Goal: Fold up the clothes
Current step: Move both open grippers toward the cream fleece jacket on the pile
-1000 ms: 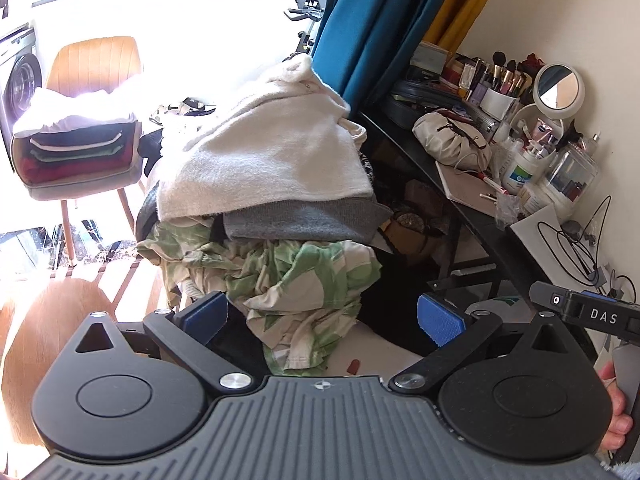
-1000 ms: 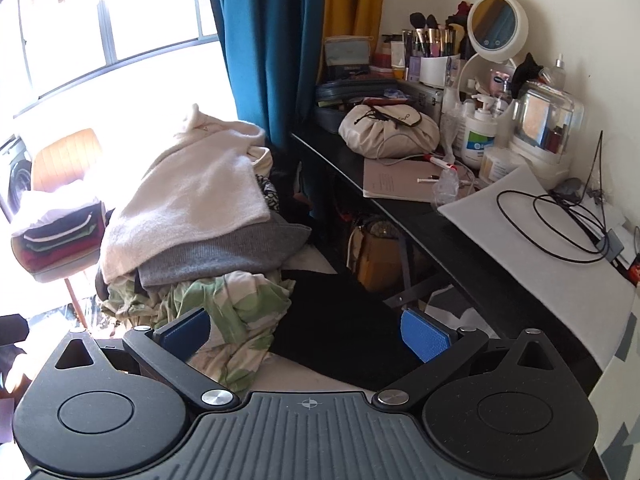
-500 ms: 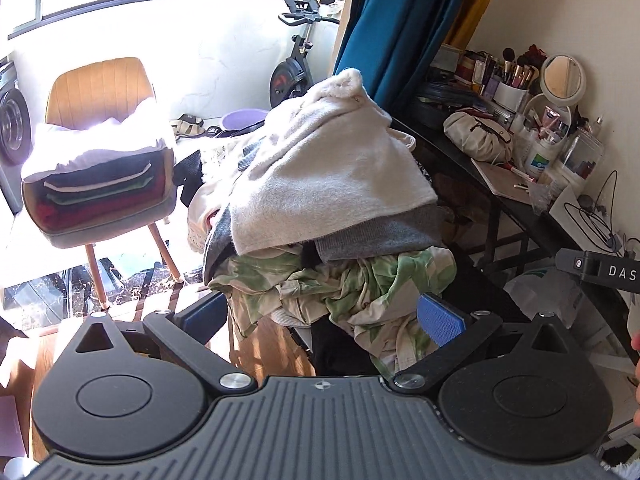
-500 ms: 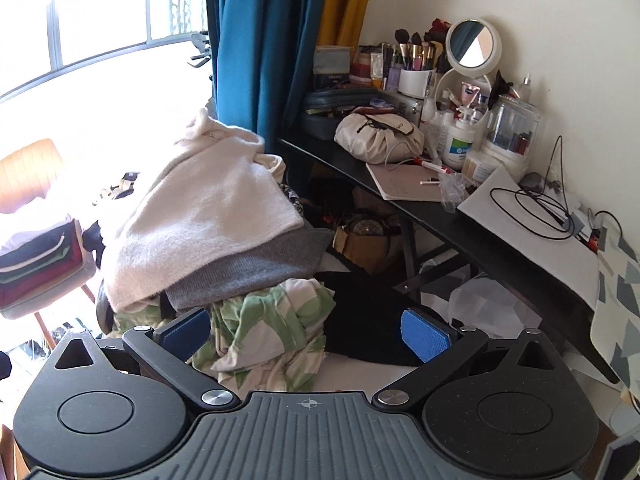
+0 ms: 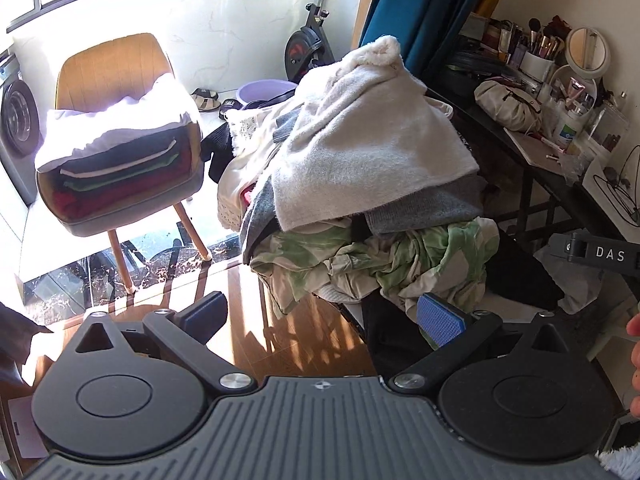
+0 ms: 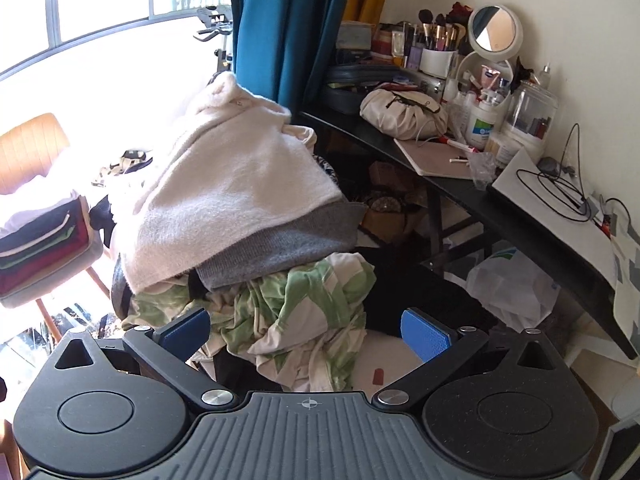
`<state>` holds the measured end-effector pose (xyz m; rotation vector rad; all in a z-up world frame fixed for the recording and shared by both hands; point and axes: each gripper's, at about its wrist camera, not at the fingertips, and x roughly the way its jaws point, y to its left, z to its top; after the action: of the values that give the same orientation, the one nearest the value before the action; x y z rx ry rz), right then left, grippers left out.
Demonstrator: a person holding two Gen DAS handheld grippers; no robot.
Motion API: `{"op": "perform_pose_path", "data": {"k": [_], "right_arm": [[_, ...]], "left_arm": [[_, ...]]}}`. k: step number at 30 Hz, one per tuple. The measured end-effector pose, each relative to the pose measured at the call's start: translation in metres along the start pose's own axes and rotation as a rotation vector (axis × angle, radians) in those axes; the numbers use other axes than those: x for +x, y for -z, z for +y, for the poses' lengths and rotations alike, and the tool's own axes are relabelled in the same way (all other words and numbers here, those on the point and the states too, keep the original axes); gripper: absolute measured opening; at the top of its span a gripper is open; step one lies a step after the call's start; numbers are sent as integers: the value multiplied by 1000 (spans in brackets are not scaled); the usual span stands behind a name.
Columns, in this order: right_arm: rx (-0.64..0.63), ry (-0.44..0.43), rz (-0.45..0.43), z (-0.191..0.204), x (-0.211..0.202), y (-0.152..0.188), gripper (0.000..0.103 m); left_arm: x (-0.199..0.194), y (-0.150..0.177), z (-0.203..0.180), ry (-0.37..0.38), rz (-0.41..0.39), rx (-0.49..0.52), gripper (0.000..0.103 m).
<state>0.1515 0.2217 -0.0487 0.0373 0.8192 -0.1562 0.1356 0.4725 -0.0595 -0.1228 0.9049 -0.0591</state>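
left gripper (image 5: 322, 316): jaws spread wide, holding nothing | right gripper (image 6: 306, 332): jaws spread wide, holding nothing | pile of clothes (image 6: 248, 216): heaped ahead of both, white sweater (image 5: 368, 136) on top | folded stack (image 5: 116, 176): on the chair (image 5: 108, 76)

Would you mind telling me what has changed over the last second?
Both hand-held grippers backed away from the clothes pile; the left hand-held gripper also swung left, bringing the chair further into view. Nothing was grasped or released. Both stay open, and the pile is unchanged, as seen past the right hand-held gripper.
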Motion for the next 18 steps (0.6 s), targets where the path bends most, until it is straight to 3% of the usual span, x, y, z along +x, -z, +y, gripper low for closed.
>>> {"op": "perform_pose_path", "data": {"k": [6,14,18], "right_arm": [[65,3,-18,8,29,-22,102],[139,6,-88,29,82,-82,102],[152,14,-76,37,111,-109,102]], "left_arm": [[32,-47,4,15,-14,71,103],[91,-121,10,37,43,141,103],[112,-156,13,102,40,152,103]]}}
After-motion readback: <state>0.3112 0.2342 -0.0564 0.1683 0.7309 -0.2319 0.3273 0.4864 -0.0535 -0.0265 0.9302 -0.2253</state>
